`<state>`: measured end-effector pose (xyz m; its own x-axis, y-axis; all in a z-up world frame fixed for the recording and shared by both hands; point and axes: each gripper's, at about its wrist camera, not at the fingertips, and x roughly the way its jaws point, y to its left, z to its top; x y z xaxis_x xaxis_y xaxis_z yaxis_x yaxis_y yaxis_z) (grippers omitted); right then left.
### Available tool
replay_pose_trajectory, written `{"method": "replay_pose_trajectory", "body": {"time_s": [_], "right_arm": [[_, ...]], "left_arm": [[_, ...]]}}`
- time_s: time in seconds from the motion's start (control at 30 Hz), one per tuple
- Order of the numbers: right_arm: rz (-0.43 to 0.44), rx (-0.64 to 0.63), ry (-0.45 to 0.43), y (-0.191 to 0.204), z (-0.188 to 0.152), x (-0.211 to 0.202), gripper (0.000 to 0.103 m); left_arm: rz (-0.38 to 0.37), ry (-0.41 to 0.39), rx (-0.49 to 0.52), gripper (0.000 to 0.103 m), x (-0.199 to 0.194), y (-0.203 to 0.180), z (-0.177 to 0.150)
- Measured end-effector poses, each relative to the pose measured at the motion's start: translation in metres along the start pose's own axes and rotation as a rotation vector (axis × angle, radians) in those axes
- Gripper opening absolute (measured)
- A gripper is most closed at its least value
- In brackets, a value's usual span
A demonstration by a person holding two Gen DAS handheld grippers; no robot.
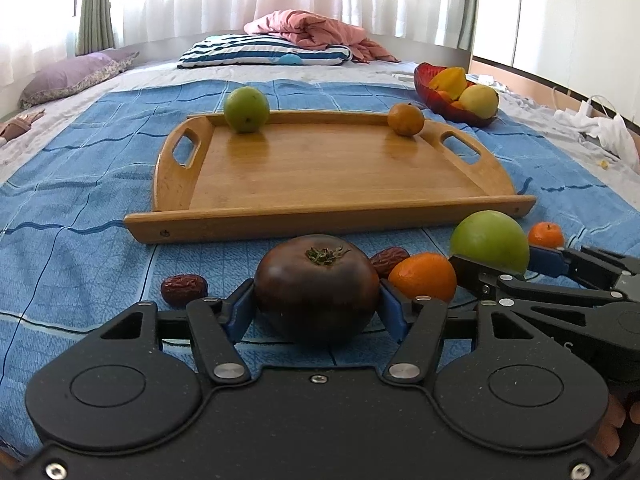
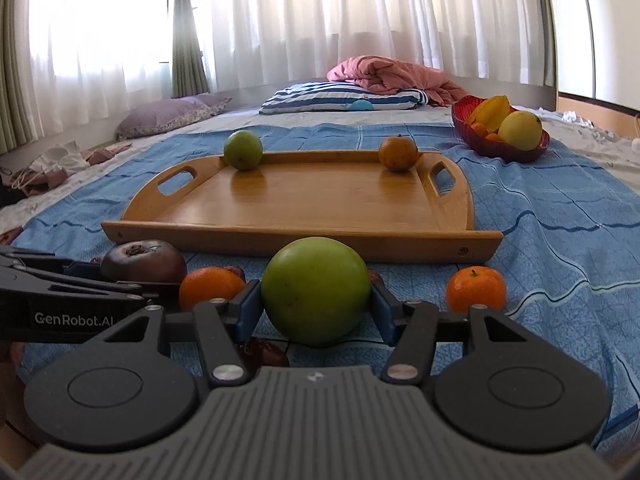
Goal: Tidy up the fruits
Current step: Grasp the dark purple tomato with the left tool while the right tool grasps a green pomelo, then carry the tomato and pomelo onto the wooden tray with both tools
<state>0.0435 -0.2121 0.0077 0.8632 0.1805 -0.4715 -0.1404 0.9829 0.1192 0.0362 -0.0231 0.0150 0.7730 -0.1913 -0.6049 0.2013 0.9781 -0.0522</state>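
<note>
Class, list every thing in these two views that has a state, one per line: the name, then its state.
Left tool: closed on the dark tomato.
Dark tomato: gripped, resting on the blue sheet.
Right tool: closed on the big green fruit.
Big green fruit: gripped, on the sheet.
Wooden tray: flat, holding two fruits at its far rim.
Red bowl: filled with fruit.

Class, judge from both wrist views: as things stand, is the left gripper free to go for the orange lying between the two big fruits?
Probably not. The left gripper is shut on the dark tomato, and the right gripper, shut on the green apple, crowds the orange from the other side.
</note>
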Motion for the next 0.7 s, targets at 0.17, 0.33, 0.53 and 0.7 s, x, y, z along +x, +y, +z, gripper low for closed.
{"method": "replay_pose_trajectory", "body": {"time_s": [0.17,0.33,0.53,0.7], "right_arm": [[0.003,0.019,0.0,-0.002,0.003,-0.002,0.06],[0.0,0.017,-0.023,-0.002,0.009,-0.007,0.06],[-0.014,0.012,-0.054,-0.006,0.028,-0.006,0.06],[-0.004,0.041,-0.051,-0.015,0.052,0.005,0.06]], "left_arm": [[-0.006,-0.007,-0.012,0.061,-0.004,0.001,0.005],[-0.005,-0.028,-0.007,0.061,-0.008,0.0,0.016],[-0.005,-0.056,-0.003,0.061,-0.008,0.0,0.038],[-0.012,-0.064,-0.012,0.061,0.0,0.002,0.062]]}}
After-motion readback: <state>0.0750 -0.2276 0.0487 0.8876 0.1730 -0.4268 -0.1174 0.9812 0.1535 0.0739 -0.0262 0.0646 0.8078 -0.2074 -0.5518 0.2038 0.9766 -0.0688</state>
